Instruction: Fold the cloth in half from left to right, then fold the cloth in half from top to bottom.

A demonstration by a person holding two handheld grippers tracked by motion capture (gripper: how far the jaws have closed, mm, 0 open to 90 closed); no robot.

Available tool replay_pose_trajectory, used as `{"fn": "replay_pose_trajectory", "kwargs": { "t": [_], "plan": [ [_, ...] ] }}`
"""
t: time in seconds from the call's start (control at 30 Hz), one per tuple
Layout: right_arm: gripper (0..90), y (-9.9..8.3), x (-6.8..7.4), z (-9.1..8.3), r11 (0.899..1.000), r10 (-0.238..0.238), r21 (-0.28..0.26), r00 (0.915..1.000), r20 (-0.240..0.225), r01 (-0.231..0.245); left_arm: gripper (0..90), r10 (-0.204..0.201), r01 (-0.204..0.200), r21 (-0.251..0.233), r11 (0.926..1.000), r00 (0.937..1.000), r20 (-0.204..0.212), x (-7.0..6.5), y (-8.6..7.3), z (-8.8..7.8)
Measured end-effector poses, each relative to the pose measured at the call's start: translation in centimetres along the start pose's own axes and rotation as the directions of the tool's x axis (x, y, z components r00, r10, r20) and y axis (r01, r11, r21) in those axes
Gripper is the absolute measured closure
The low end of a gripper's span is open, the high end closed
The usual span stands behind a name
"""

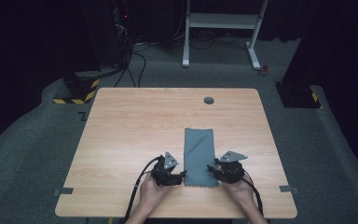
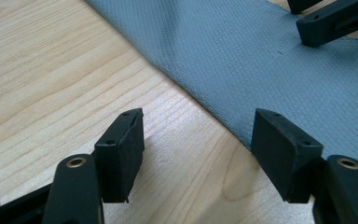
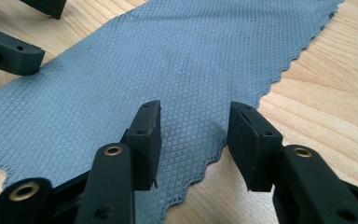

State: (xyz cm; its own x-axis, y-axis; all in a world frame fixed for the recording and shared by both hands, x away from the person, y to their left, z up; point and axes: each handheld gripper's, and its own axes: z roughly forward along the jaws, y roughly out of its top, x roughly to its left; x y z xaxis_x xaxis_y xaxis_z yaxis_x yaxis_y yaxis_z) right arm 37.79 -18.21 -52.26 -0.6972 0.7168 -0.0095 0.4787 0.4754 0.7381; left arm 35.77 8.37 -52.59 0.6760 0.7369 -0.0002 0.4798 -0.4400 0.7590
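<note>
Flanking grey cloth (image 1: 198,156): left gripper (image 2: 198,140), right gripper (image 3: 193,140), jaws apart

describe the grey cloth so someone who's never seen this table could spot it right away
On the light wooden table, look at the near half, right of centre. A long, narrow grey cloth lies flat there, running away from the person, its near end between the left tool and the right tool. It has a diamond-textured weave and a zigzag-cut edge, unlike the small round grommet.

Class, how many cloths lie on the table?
1: a grey cloth lies flat near the wooden table's front edge, between the left gripper and right gripper.
</note>
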Motion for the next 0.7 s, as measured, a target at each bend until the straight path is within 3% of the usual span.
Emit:
{"fn": "replay_pose_trajectory", "kwargs": {
  "t": [0.2, 0.27, 0.3, 0.37, 0.4, 0.57, 0.7],
  "plan": [
    [56.7, 0.0, -0.2, -0.1, 1.0, 0.017, 0.001, 0.9999, 0.001, -0.017, 35.4, -0.01, 0.01, 0.0, 1.0, 0.9999, 0.01, 0.2, 0.0, -0.1],
    [56.9, -0.1, -0.5, -0.2, 0.998, 0.061, 0.004, 0.9981, 0.005, -0.061, 38.7, -0.011, 0.011, -0.007, 0.9999, 0.9999, 0.008, 0.4, 0.0, -0.2],
    [57.5, -0.1, -0.9, -0.3, 0.996, 0.093, -0.002, 0.9957, 0.001, -0.093, 39.3, -0.033, 0.033, -0.011, 0.9994, 0.9991, 0.026, 0.4, -0.1, -0.2],
    [58.4, -0.2, -1.4, -0.6, 0.989, 0.15, -0.013, 0.9887, -0.005, -0.15, 40.1, -0.029, 0.029, -0.01, 0.9995, 0.9995, 0.01, 0.7, -0.1, -0.2],
    [58.7, -0.2, -1.6, -0.7, 0.987, 0.16, -0.018, 0.9871, 0.002, -0.16, 40.2, -0.052, 0.052, -0.01, 0.9986, 0.9984, 0.024, 0.7, 0.0, -0.1],
    [63.3, -0.2, -2.1, -0.6, 0.987, 0.158, -0.02, 0.9868, 0.038, -0.157, 40.5, -0.041, 0.041, -0.006, 0.9991, 0.9991, 0.011, 1.5, 0.7, 0.2],
    [71.1, -0.2, -2.5, -0.2, 0.987, 0.161, -0.017, 0.9865, 0.028, -0.161, 40.7, -0.074, 0.074, 0.011, 0.9972, 0.9972, 0.005, 2.5, 1.5, 0.9]
  ]
}}
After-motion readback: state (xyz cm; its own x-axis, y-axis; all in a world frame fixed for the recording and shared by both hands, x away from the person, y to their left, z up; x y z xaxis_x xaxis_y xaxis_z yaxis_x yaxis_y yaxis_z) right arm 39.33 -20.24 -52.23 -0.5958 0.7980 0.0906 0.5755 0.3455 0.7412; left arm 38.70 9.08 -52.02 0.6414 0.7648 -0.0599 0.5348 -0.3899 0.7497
